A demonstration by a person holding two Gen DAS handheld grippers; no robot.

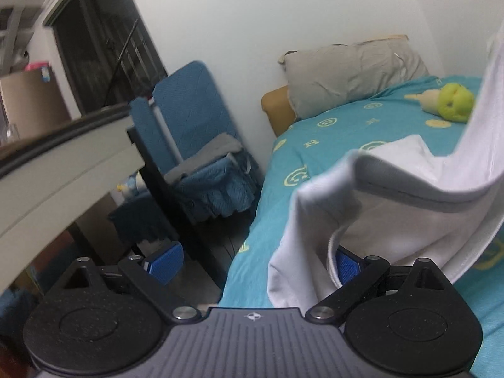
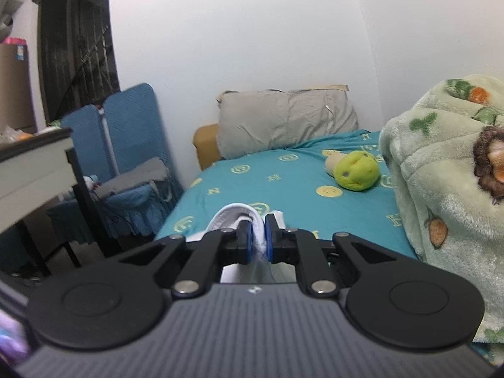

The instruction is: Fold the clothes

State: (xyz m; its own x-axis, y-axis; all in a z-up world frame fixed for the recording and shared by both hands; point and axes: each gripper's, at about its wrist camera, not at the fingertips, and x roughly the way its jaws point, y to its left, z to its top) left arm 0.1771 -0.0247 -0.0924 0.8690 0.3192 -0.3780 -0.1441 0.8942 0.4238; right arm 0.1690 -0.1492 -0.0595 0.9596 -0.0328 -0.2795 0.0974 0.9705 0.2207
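Note:
A white garment (image 1: 384, 208) hangs in folds over the teal bed sheet (image 1: 330, 119) on the right of the left wrist view. My left gripper (image 1: 255, 264) stands wide open at the bed's left edge. The cloth drapes against its right fingertip (image 1: 346, 267), and its left fingertip (image 1: 165, 261) is bare over the floor. In the right wrist view my right gripper (image 2: 258, 239) is shut on a bunched fold of the white garment (image 2: 236, 217), held just above the teal sheet (image 2: 283, 182). The rest of the garment is hidden below that gripper.
A grey pillow (image 2: 286, 119) leans at the head of the bed, with a green plush toy (image 2: 356, 170) in front of it. A pale green fleece blanket (image 2: 441, 189) is piled on the right. A blue chair (image 1: 195, 145) and a white desk (image 1: 63, 173) stand left of the bed.

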